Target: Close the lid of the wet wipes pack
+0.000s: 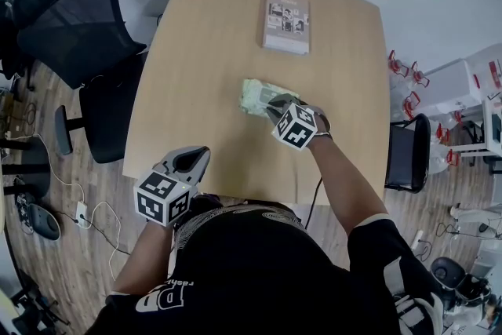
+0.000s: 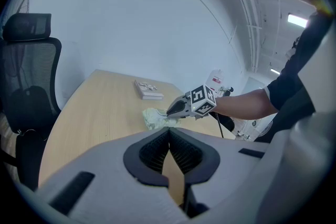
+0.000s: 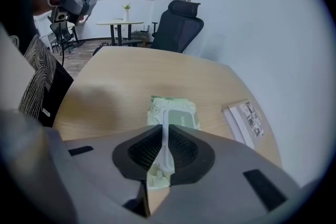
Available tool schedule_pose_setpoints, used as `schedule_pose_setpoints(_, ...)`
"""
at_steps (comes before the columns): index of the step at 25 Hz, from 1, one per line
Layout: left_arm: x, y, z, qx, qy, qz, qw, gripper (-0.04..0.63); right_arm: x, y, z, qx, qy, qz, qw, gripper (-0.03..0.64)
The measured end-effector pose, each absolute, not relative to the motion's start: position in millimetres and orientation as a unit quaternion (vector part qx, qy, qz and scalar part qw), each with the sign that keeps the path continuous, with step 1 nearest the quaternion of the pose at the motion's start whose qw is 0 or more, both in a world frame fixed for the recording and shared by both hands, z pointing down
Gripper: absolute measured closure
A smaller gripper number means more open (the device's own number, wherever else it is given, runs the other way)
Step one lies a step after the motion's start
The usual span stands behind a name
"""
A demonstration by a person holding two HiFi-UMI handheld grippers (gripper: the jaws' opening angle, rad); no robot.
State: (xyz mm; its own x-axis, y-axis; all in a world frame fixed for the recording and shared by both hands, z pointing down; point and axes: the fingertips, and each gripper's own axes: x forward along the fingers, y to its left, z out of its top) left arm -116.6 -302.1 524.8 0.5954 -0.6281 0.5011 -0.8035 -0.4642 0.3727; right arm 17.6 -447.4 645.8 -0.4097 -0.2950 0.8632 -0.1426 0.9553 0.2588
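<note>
A pale green wet wipes pack point(image 1: 259, 96) lies flat near the middle of the wooden table point(image 1: 204, 51). Its white flip lid point(image 3: 166, 139) stands up on edge from the pack point(image 3: 173, 115). My right gripper point(image 1: 276, 107) points steeply down over the pack's near end, and in the right gripper view the jaws point(image 3: 164, 131) are shut on that thin lid. My left gripper point(image 1: 194, 158) hovers at the table's near edge, apart from the pack, shut with nothing between its jaws point(image 2: 169, 134). From there the pack point(image 2: 155, 118) and the right gripper point(image 2: 176, 107) show ahead.
A flat printed booklet point(image 1: 286, 21) lies at the table's far side, beyond the pack. A black office chair point(image 1: 78, 27) stands to the left of the table and a dark chair point(image 1: 409, 153) to its right. Cables lie on the floor at the left.
</note>
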Motion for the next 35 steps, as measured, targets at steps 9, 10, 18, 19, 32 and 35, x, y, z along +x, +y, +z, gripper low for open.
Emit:
schedule_pose_setpoints(9,-114.5,-300.0,525.3,0.841,-0.426,0.149,0.297,0.577,18.8,-444.3,658.1,0.121,-0.833,-0.071,0.535,0.575)
schedule_pose_setpoints(10,-114.6,-299.8,525.3,0.841,-0.427,0.148,0.298,0.577,18.8,-444.1,659.2,0.119,-0.833,-0.071,0.536,0.574)
schedule_pose_setpoints(18,-114.3,-297.8,524.8,0.839,-0.430,0.149,0.298,0.577,18.9,-444.3,666.1,0.117,-0.828,-0.049,0.546,0.572)
schedule_pose_setpoints(19,-114.2,-297.5,525.1,0.839,-0.430,0.149,0.299,0.577,18.7,-444.3,667.0,0.118,-0.828,-0.047,0.546,0.571)
schedule_pose_setpoints(32,-104.3,-292.1,518.4,0.839,-0.436,0.144,0.292,0.577,19.5,-442.2,656.0,0.136,-0.847,-0.036,0.512,0.563)
schedule_pose_setpoints(35,-95.0,-290.1,514.7,0.841,-0.436,0.139,0.289,0.577,21.8,-435.6,633.6,0.157,-0.867,-0.026,0.473,0.571)
